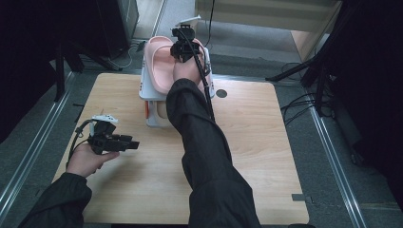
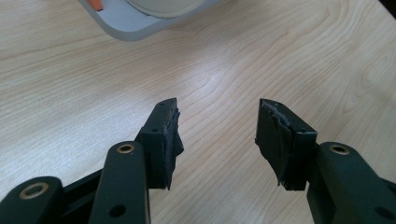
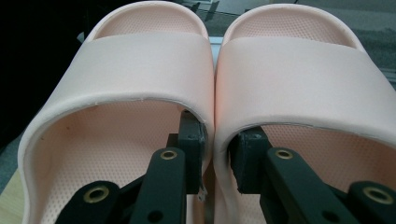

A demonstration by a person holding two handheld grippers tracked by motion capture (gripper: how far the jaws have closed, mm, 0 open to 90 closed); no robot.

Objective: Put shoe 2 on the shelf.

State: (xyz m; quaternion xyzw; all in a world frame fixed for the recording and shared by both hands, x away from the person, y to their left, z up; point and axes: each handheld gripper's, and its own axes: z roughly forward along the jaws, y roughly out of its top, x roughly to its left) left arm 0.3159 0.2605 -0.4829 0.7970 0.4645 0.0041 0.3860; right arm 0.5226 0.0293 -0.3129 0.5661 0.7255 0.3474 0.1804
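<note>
The right tongs [image 3: 215, 161] pinch the touching inner walls of two pink slippers [image 3: 289, 70], which lie side by side atop a grey rack [image 1: 151, 97], toes pointing away. The left tongs [image 2: 217, 135] hover wide over the bench [image 1: 256, 137].

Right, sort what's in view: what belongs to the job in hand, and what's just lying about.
In the job:
- pink slippers, a pair side by side
- right gripper, one jaw inside each slipper, pinching their two inner walls together
- white rack under the slippers

Lying about:
- left gripper, open over bare table
- cables on the floor
- round hole in the table
</note>
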